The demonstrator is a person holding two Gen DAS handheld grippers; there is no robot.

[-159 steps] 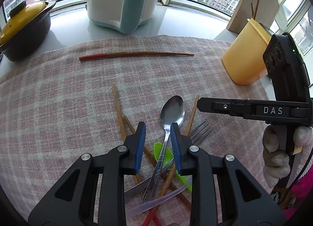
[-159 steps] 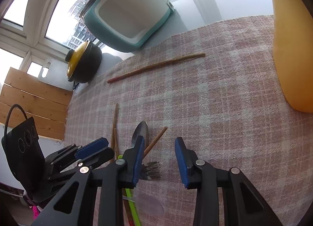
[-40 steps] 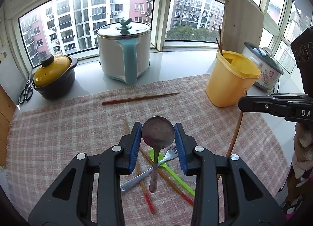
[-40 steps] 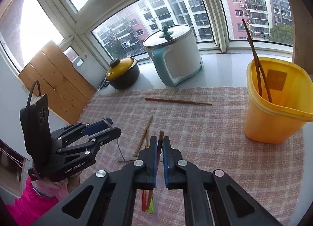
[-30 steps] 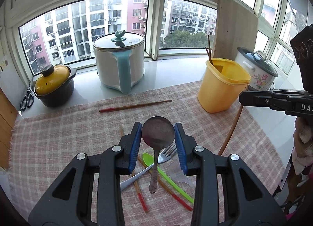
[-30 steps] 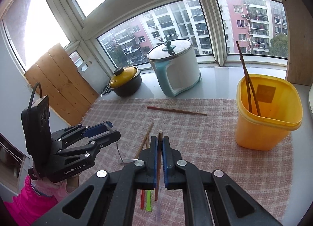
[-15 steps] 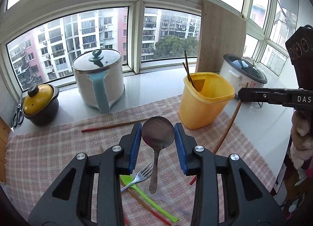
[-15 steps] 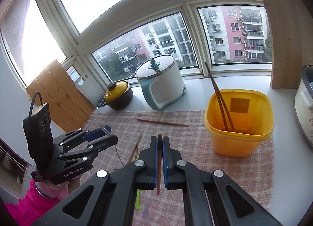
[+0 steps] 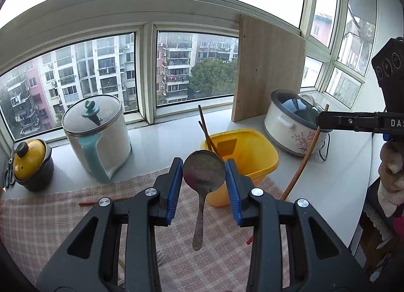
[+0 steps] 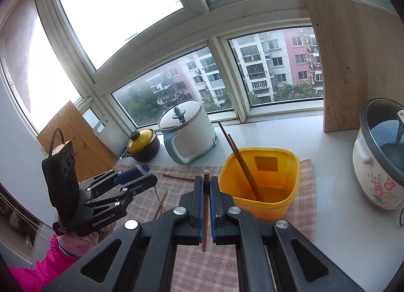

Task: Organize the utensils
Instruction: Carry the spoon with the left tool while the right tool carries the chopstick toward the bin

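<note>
My left gripper (image 9: 204,173) is shut on a metal spoon (image 9: 203,186), bowl up between the blue pads, handle hanging down, high above the cloth. My right gripper (image 10: 206,191) is shut on a brown chopstick (image 10: 205,213), also seen hanging from it in the left wrist view (image 9: 304,158). A yellow tub (image 9: 246,158) with two chopsticks (image 10: 242,163) standing in it sits just beyond both grippers (image 10: 265,181). One red-tipped chopstick (image 10: 178,178) lies on the checked cloth (image 9: 38,226). A fork (image 9: 160,261) shows partly behind the left gripper.
A white and teal cooker (image 9: 97,135), a black pot with yellow lid (image 9: 29,163) and a flowered rice cooker (image 9: 294,123) stand on the white counter. A wooden board (image 9: 267,70) leans on the window. Loose chopsticks (image 10: 160,206) lie on the cloth.
Both grippers rose higher and moved toward the yellow tub, carrying the spoon and the chopstick. The pile of utensils on the cloth dropped out of sight below.
</note>
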